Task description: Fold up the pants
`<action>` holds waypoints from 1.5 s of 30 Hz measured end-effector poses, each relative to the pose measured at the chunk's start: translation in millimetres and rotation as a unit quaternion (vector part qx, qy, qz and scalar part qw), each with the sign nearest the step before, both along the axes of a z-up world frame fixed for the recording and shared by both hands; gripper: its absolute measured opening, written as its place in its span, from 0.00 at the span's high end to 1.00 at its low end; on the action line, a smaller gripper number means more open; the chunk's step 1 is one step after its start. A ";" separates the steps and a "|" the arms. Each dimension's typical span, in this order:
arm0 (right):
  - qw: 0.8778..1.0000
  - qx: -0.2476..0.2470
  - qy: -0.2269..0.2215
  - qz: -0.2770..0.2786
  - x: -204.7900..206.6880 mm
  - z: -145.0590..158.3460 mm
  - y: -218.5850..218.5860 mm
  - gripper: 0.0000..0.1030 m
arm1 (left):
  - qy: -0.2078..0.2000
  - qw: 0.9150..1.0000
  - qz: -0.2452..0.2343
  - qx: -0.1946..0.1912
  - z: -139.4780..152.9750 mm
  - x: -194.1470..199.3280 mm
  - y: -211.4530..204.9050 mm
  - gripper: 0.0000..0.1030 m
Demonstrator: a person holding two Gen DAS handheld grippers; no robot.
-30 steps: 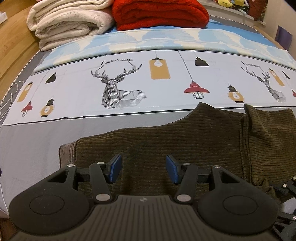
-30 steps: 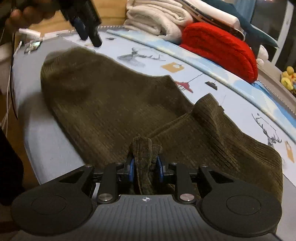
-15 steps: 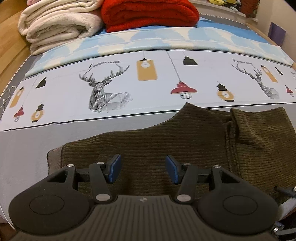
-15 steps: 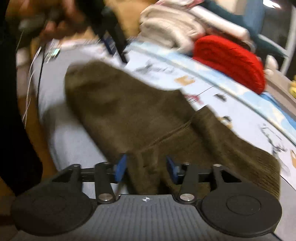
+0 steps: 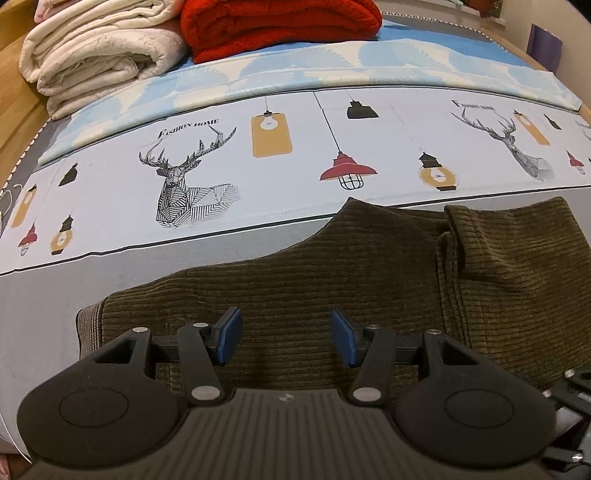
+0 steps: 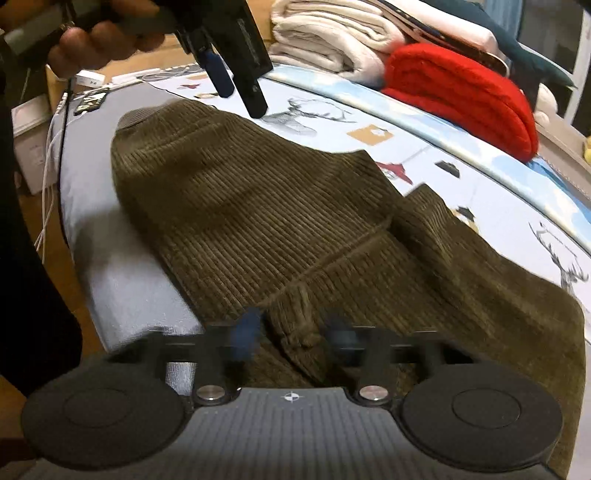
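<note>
Olive corduroy pants (image 5: 332, 280) lie flat on the bed, partly folded, with one layer lapped over on the right. My left gripper (image 5: 286, 334) hovers open just over the cloth near its ribbed left end, with nothing between the blue pads. Seen from the right wrist, the left gripper (image 6: 236, 92) hangs above the far end of the pants (image 6: 258, 206), held by a hand. My right gripper (image 6: 291, 334) is at the near edge. Its blurred jaws are closing around a raised ridge of corduroy, and a gap still shows on both sides.
The bed sheet (image 5: 221, 155) has deer and lamp prints. Folded cream blankets (image 5: 99, 55) and a red blanket (image 5: 280, 26) are stacked at the far side. Cables (image 6: 51, 177) hang off the bed's left corner. A dark sleeve (image 6: 22, 258) fills the left edge.
The right gripper, shut on a fold of the pants a second ago, opened wide and now narrows around that fold again. The left gripper has drifted right over the pants, still open.
</note>
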State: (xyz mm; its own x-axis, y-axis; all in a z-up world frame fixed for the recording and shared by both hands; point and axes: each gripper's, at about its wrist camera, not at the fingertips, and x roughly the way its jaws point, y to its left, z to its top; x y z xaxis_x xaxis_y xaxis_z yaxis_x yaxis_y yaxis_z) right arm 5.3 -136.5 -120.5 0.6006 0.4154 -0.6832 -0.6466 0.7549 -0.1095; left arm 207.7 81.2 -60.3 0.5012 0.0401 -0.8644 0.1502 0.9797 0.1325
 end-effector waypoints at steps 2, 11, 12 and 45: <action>0.999 0.022 -0.036 -0.005 -7.1 16.3 -6.0 0.86 | 0.001 1.000 0.000 0.002 -0.3 1.0 -0.4 0.43; 0.998 -0.007 -0.024 0.063 -34.5 5.1 -3.7 0.58 | 0.004 1.000 -0.015 0.007 -3.4 6.1 -15.8 0.43; 0.997 -0.010 -0.035 0.065 -37.1 4.9 -2.0 0.52 | 0.004 1.000 -0.018 0.008 -3.9 6.3 -18.8 0.43; 0.999 0.017 -0.027 0.033 -18.7 25.6 -4.0 0.64 | 0.007 1.000 -0.015 -0.005 -2.7 8.1 -16.0 0.43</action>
State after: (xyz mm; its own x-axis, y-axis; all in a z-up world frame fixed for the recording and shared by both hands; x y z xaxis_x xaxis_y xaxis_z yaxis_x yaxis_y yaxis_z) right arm -13.4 -140.5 -94.9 0.6074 0.4778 -0.6346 -0.6883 0.7154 -0.1201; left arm 215.8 65.3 -63.0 0.4905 0.0170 -0.8713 0.1807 0.9761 0.1208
